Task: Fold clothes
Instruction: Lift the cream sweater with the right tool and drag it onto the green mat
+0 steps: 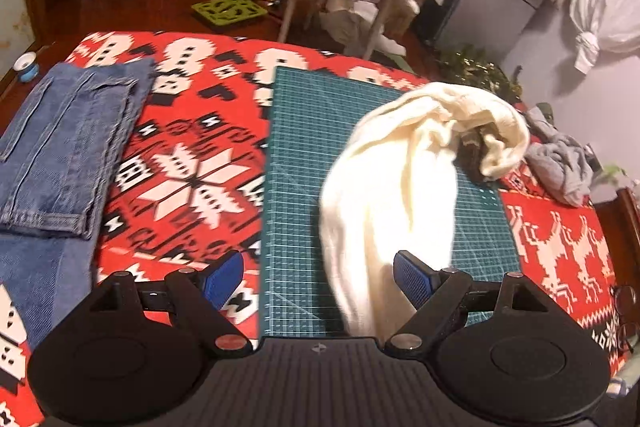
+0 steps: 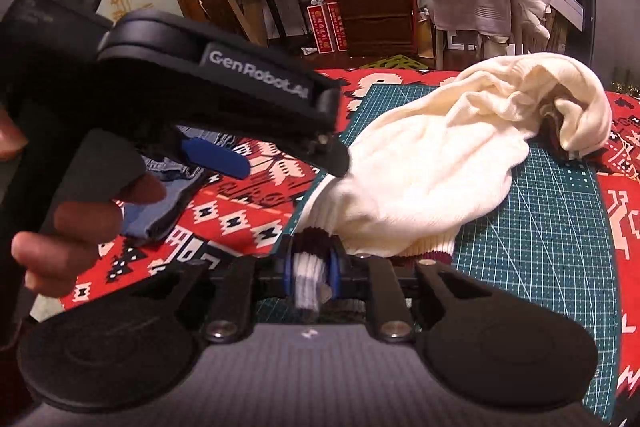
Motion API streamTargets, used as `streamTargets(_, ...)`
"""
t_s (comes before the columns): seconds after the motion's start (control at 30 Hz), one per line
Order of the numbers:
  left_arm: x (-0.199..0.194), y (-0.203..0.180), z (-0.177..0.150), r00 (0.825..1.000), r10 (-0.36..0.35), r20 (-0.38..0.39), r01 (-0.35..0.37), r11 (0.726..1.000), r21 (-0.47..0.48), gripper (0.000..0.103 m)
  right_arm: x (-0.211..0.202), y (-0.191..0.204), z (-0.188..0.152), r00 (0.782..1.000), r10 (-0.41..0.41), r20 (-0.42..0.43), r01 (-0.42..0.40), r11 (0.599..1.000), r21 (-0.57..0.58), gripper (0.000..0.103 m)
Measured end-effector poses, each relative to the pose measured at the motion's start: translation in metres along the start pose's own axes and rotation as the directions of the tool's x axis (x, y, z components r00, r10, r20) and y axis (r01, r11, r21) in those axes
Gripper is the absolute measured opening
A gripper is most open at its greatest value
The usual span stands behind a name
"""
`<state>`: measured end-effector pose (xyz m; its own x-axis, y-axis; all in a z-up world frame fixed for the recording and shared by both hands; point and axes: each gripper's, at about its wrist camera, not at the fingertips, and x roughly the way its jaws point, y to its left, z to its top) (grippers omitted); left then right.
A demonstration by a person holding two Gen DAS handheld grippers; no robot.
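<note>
Blanket [image 1: 192, 163]: red patterned cover over the whole work surface; I cannot tell whether a bed or a desk lies under it.
Cutting mat [image 1: 304, 155]: green grid sheet at centre, my folding area.
Jeans [image 1: 68, 135]: already folded, lying flat to my left of the mat.
Cream sweater [image 1: 400, 179]: bunched on the mat, long axis running away from me; the near hem is lifted, the far end is heaped at the mat's far right corner.
Grey garment [image 1: 564, 163]: crumpled past the mat's right edge, untouched.
Left gripper [image 1: 320, 279]: blue pads wide apart, holding nothing; the sweater drapes just ahead, against the right-hand pad.
Right gripper [image 2: 312, 277]: pinched onto the sweater's ribbed hem.
Coming move: I judge my free left gripper nearest the hem and would take a second hold beside the right one.
</note>
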<state>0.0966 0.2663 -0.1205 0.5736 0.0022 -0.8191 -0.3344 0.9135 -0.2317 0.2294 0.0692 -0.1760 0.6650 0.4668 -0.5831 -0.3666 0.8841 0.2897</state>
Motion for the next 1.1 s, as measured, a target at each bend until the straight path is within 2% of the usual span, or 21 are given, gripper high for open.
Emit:
streamTargets(0.2,0.018,0.007,0.007,0.999,-0.015,-0.031,0.013,0.998,-0.058,0.079,-0.015,-0.014,0.006,0.999,-0.029,0.039,0.026,0.997,0.073,0.047)
streamTargets(0.27,0.025,0.005,0.009,0.999,-0.011,-0.037,0.009,0.999,-0.05,0.075,-0.028,-0.023,0.009,0.996,-0.065,0.063,0.059,0.994,0.092,0.059)
streamTargets(0.43,0.038,0.002,0.014,0.999,0.003,-0.04,-0.005,0.999,-0.049,0.075,-0.054,-0.05,0.014,0.976,-0.179,0.124,0.159,0.975,0.155,0.079)
streamTargets(0.53,0.047,0.001,0.016,0.998,0.005,-0.056,-0.008,0.998,-0.055,0.074,-0.051,-0.078,0.018,0.968,-0.219,0.12,0.191,0.959,0.209,0.079)
streamTargets(0.6,0.054,0.001,0.015,0.997,-0.01,-0.08,0.005,0.998,-0.057,0.065,-0.039,-0.093,0.019,0.968,-0.229,0.106,0.203,0.956,0.213,0.079)
streamTargets(0.67,0.059,0.002,0.013,0.994,-0.036,-0.102,0.03,0.998,-0.064,0.049,-0.022,-0.111,0.02,0.967,-0.237,0.094,0.213,0.955,0.208,0.079)
streamTargets(0.7,0.061,0.003,0.012,0.993,-0.052,-0.107,0.044,0.997,-0.07,0.046,-0.017,-0.113,0.022,0.967,-0.236,0.093,0.213,0.955,0.208,0.079)
streamTargets(0.73,0.062,0.004,0.011,0.992,-0.067,-0.107,0.059,0.995,-0.077,0.036,-0.012,-0.116,0.023,0.968,-0.235,0.092,0.212,0.955,0.208,0.079)
streamTargets(0.77,0.062,0.004,0.01,0.991,-0.085,-0.107,0.076,0.994,-0.082,0.02,-0.007,-0.118,0.024,0.968,-0.234,0.09,0.211,0.955,0.208,0.079)
streamTargets(0.8,0.061,0.002,0.01,0.989,-0.096,-0.111,0.087,0.993,-0.079,0.012,-0.004,-0.119,0.024,0.969,-0.234,0.084,0.212,0.954,0.212,0.079)
streamTargets(0.83,0.06,-0.001,0.009,0.988,-0.106,-0.114,0.098,0.992,-0.075,0.011,0.0,-0.123,0.024,0.97,-0.232,0.077,0.21,0.952,0.221,0.079)
streamTargets(0.9,0.053,-0.011,0.008,0.99,-0.082,-0.113,0.082,0.997,-0.012,0.01,0.004,-0.129,0.023,0.972,-0.226,0.063,0.204,0.947,0.25,0.079)
streamTargets(1.0,0.043,-0.027,0.0,0.982,-0.076,-0.175,0.092,0.992,0.087,0.009,0.004,-0.139,0.021,0.975,-0.215,0.051,0.19,0.936,0.297,0.079)
streamTargets(1.1,0.031,-0.042,-0.019,0.965,-0.102,-0.243,0.15,0.971,0.187,0.009,0.007,-0.147,0.021,0.981,-0.192,0.044,0.167,0.931,0.324,0.079)
